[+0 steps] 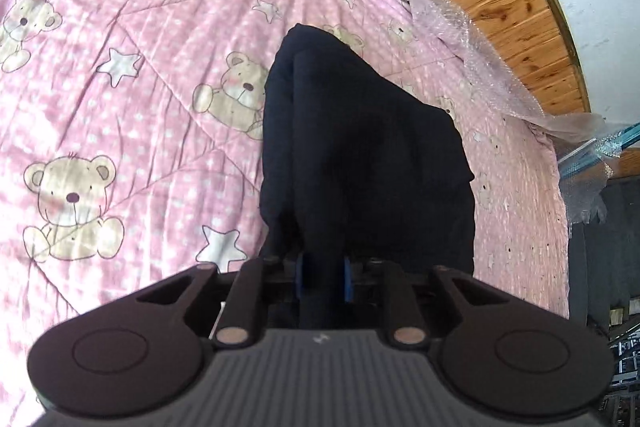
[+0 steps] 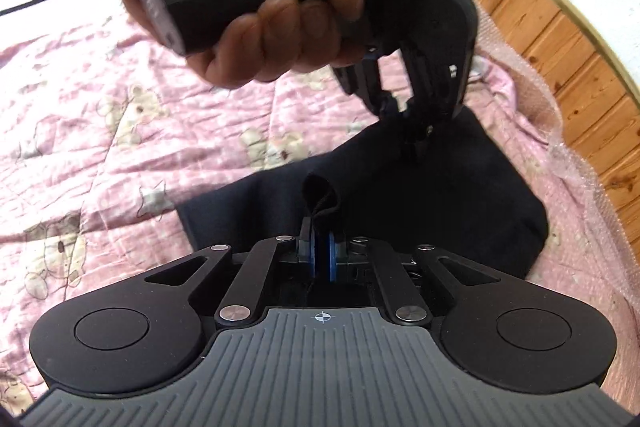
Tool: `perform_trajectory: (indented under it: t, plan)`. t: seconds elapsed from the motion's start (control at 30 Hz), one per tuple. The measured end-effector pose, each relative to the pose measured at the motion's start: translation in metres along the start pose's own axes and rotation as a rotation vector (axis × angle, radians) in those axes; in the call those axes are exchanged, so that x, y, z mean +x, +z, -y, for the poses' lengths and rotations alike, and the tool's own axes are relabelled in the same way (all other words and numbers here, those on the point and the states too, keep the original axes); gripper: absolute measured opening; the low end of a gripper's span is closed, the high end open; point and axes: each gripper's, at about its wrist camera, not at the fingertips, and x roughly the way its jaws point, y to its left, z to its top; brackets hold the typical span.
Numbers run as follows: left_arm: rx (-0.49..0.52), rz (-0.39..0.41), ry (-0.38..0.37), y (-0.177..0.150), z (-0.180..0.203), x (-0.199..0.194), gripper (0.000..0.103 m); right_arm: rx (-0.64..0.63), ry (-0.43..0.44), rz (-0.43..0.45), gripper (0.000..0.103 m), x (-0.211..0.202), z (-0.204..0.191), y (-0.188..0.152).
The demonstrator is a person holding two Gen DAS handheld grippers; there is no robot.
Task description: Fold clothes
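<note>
Both grippers pinch the dark navy fabric garment (image 2: pixel 400 195) over the pink bear-print quilt (image 1: pixel 120 87) — the left gripper (image 1: pixel 324 275) on a thick bunch, the right gripper (image 2: pixel 321 259) on a thin ridge that could slip out — near the quilt's headboard edge.

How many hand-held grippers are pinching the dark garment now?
2. The left hand-held gripper pinches one bunch of the dark garment; the right hand-held gripper pinches a fold nearer its camera.

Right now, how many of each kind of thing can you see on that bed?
Dark garment: 1
Pink bear-print quilt: 1
Claw: 2, left claw and right claw, both pinching the garment
Bubble wrap sheet: 1
Total: 5
</note>
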Motion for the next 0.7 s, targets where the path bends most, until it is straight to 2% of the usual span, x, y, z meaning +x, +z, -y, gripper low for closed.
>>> perform_trajectory:
  t: [0.03, 0.07, 0.1, 0.13, 0.2, 0.23, 0.33, 0.4, 0.5, 0.53, 0.57, 0.63, 0.67, 0.7]
  plan:
    - [0.004, 0.003, 0.005, -0.002, 0.0, -0.001, 0.023, 0.022, 0.026, 0.001, 0.017, -0.001, 0.0, -0.004]
    - [0.017, 0.014, 0.011, -0.004, 0.002, -0.004, 0.026, 0.052, 0.057, 0.008, 0.024, -0.005, 0.002, -0.008]
    - [0.031, 0.028, 0.022, -0.007, 0.004, -0.009, 0.028, 0.083, 0.089, 0.015, 0.04, -0.009, 0.004, -0.012]
    - [0.046, 0.048, 0.042, -0.012, 0.006, -0.015, 0.031, 0.158, 0.111, 0.043, 0.05, -0.019, 0.014, -0.019]
    - [0.074, 0.089, 0.092, -0.024, 0.012, -0.026, 0.044, 0.342, 0.15, 0.114, 0.059, -0.045, 0.041, -0.034]
    - [0.084, 0.102, 0.115, -0.031, 0.013, -0.03, 0.056, 0.454, 0.151, 0.138, 0.063, -0.055, 0.059, -0.045]
    - [0.091, 0.091, 0.136, -0.051, 0.014, -0.028, 0.058, 0.752, 0.083, 0.137, 0.069, -0.063, 0.108, -0.09]
    - [0.074, 0.055, 0.127, -0.062, 0.012, -0.018, 0.058, 0.905, 0.089, 0.092, 0.07, -0.05, 0.132, -0.122]
    - [0.072, 0.057, 0.152, -0.069, 0.012, -0.01, 0.058, 1.046, 0.239, 0.068, 0.068, -0.022, 0.145, -0.155]
    - [0.068, 0.06, 0.155, -0.07, 0.011, -0.01, 0.056, 1.08, 0.291, 0.065, 0.06, -0.014, 0.145, -0.161]
    - [0.063, 0.058, 0.151, -0.069, 0.011, -0.01, 0.046, 1.104, 0.323, 0.08, 0.059, -0.008, 0.143, -0.165]
    - [0.062, 0.05, 0.134, -0.068, 0.01, -0.011, 0.032, 1.133, 0.384, 0.111, 0.044, -0.004, 0.14, -0.168]
    - [0.064, 0.047, 0.13, -0.068, 0.01, -0.011, 0.028, 1.148, 0.401, 0.116, 0.043, -0.004, 0.14, -0.168]
    - [0.067, 0.043, 0.127, -0.069, 0.011, -0.011, 0.026, 1.165, 0.412, 0.116, 0.032, -0.003, 0.14, -0.168]
